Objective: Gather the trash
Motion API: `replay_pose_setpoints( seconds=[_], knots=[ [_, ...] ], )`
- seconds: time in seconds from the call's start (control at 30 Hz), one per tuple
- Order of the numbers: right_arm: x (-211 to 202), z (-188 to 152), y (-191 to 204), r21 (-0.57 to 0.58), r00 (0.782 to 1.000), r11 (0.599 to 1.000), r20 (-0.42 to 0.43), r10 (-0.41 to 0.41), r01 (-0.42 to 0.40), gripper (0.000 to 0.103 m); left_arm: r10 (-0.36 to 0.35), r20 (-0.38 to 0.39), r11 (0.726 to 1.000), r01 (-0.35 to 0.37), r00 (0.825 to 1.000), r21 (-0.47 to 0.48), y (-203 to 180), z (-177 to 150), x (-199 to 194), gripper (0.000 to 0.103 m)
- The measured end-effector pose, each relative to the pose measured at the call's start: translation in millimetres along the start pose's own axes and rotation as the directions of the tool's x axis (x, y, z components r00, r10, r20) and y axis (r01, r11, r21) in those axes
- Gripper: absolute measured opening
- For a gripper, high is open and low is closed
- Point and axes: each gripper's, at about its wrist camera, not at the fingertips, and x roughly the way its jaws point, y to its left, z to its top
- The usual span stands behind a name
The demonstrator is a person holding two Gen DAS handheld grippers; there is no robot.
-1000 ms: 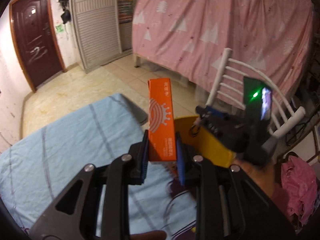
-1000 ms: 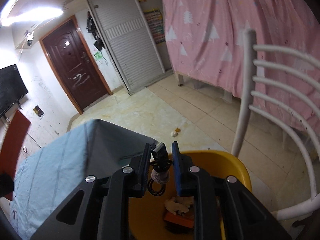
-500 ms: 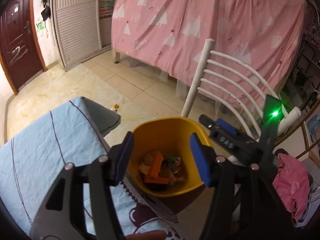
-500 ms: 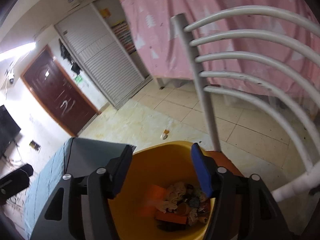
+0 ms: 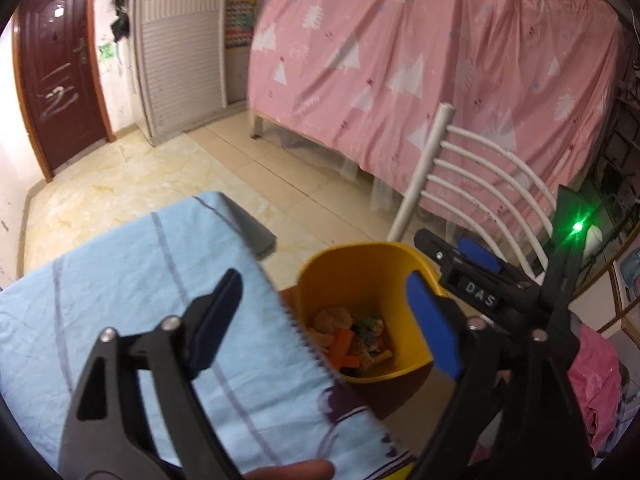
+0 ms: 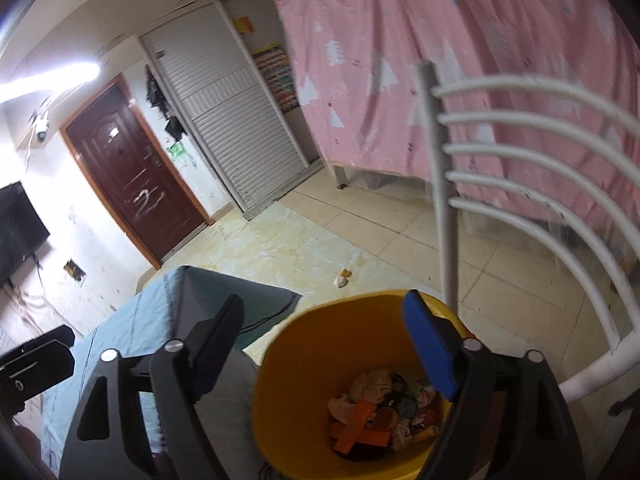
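A yellow bin [image 5: 352,276] [image 6: 304,352] stands below the table's edge, holding mixed trash with an orange box [image 6: 354,426] [image 5: 343,340] among it. My left gripper [image 5: 324,312] hangs over the table edge and the bin; its jaws are opening wide and nothing is between them. My right gripper [image 6: 324,332] hovers right above the bin, its jaws also opening and empty. The right gripper [image 5: 472,264] shows at the right of the left wrist view, beyond the bin.
A light blue cloth [image 5: 120,272] covers the table to the left of the bin. A white slatted chair back [image 6: 520,184] [image 5: 472,168] rises just behind the bin. A pink curtain [image 5: 420,60] hangs beyond. A small scrap [image 6: 342,279] lies on the tiled floor.
The left gripper let go of the orange box and the right let go of a small ringed object; both now lie in the bin. Both jaws went from shut to wide apart.
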Motion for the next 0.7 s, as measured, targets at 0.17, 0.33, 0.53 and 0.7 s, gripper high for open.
replay_pose_setpoints(
  seconds=[0.17, 0.33, 0.53, 0.7],
  knots=[
    [-19, 4, 63, -0.128, 0.998, 0.991, 0.051, 0.042, -0.036, 0.094, 0.085, 0.078, 0.996, -0.084, 0.993, -0.017, 34, -10, -26, 0.093],
    [-31, 1, 124, -0.222, 0.989, 0.969, 0.072, 0.127, -0.109, 0.094, 0.198, 0.136, 0.979, -0.187, 0.971, -0.084, 82, -27, -55, 0.096],
    [-26, -20, 208, -0.353, 0.978, 0.917, 0.022, 0.207, -0.186, 0.094, 0.317, 0.149, 0.942, -0.293, 0.937, -0.164, 144, -49, -88, 0.096],
    [-27, -37, 254, -0.408, 0.969, 0.883, -0.013, 0.248, -0.232, 0.094, 0.386, 0.155, 0.908, -0.344, 0.909, -0.241, 192, -70, -120, 0.096]
  ],
)
